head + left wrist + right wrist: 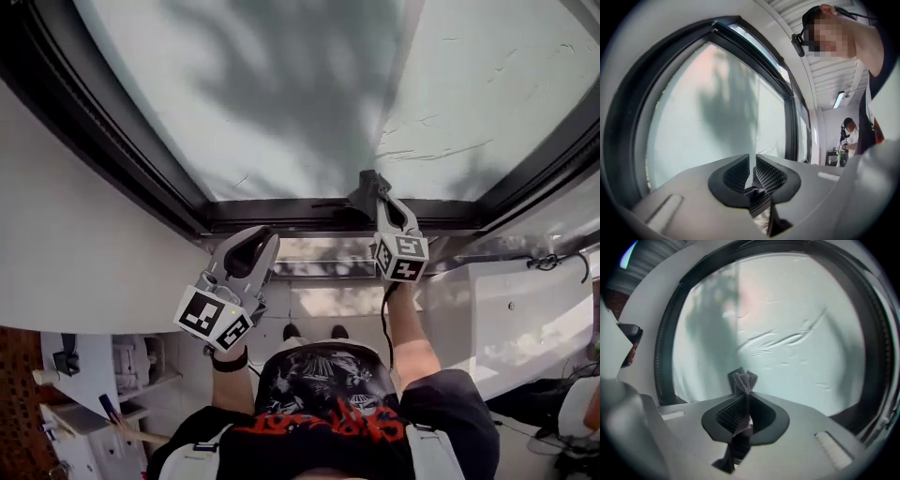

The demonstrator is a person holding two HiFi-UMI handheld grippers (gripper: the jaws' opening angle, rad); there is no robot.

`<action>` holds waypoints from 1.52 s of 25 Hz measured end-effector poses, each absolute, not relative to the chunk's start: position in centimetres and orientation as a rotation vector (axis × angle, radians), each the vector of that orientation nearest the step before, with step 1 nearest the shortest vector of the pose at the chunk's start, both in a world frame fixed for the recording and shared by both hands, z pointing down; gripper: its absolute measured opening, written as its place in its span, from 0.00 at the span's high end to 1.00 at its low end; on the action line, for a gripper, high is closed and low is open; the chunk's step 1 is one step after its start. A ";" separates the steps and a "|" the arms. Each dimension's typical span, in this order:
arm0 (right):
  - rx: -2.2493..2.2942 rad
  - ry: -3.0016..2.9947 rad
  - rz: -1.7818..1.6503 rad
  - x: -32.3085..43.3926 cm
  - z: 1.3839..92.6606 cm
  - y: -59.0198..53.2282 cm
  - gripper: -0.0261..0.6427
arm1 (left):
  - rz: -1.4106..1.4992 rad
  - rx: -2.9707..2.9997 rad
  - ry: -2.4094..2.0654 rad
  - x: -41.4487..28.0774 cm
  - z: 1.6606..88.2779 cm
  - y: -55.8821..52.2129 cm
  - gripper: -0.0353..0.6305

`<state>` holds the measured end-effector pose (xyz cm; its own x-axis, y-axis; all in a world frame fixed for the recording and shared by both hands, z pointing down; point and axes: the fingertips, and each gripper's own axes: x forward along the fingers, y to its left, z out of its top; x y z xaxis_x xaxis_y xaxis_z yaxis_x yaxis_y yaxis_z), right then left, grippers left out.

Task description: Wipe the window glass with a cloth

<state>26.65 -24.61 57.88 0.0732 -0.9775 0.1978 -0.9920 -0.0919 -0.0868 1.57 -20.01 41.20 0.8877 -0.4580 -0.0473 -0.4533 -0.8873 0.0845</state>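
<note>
Looking down past our black printed shirt [328,394], we hold the left gripper [251,248] low and close to the body, short of the window. Its fingers [771,174] are drawn nearly together, with only a thin slit between the ribbed pads, and nothing sits in that slit. A dark band [228,360] circles the wrist behind it.

Farther out, our right arm holds the right gripper [743,399] up, and a dark cable [383,319] hangs down along the forearm. The fingers [729,414] of this one are pinched on a grey cloth [743,379], which passes between the pads and bunches in a crumpled tuft just beyond the tips. In the head view the tuft sits at the bottom edge of the pane, at or just above the dark window frame [272,214]; we cannot tell whether it touches the glass.

Beyond the cloth spreads the window glass [281,94], pale and milky, with creased, wrinkled lines in its right part and a soft grey shadow across its middle. Farthest off, in the left gripper view, a second person [848,136] stands past the row of windows, under a long ceiling light [839,99].
</note>
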 end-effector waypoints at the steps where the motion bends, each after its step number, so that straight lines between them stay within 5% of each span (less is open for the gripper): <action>1: 2.324 -1.969 0.326 30.9 58.6 -22.9 0.92 | -0.100 3.004 -0.655 3.5 41.0 -19.6 0.90; 7: 2.750 -1.362 0.554 52.7 64.1 -12.7 0.92 | -0.074 3.042 -0.549 8.5 41.0 -17.9 0.90; 10: 2.894 -1.233 0.525 54.2 62.6 -9.6 0.92 | -0.045 3.024 -0.599 8.1 42.0 -17.6 0.90; 13: 2.796 -1.553 0.380 44.7 58.9 -13.0 0.92 | -0.038 2.993 -0.677 5.9 42.9 -18.4 0.90; 20: 1.714 -2.682 0.037 2.6 49.7 -26.1 0.92 | -0.092 2.894 -1.070 -5.6 41.7 -20.3 0.90; 25: 1.538 -2.754 -0.081 -6.2 45.2 -33.5 0.92 | -0.121 2.820 -1.218 -10.7 41.7 -20.5 0.90; 29: 1.786 -2.624 -0.019 2.9 44.9 -34.6 0.92 | -0.129 2.837 -1.159 -10.3 42.1 -21.0 0.90; 38: 2.703 -1.734 0.097 43.5 48.4 -18.3 0.92 | -0.103 2.984 -0.731 1.3 41.3 -21.7 0.90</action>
<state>43.49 -18.33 48.44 0.4166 -0.9090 0.0125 -0.9047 -0.4159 -0.0924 1.32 -21.72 41.34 0.8847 -0.4635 -0.0491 -0.4590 -0.8847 0.0816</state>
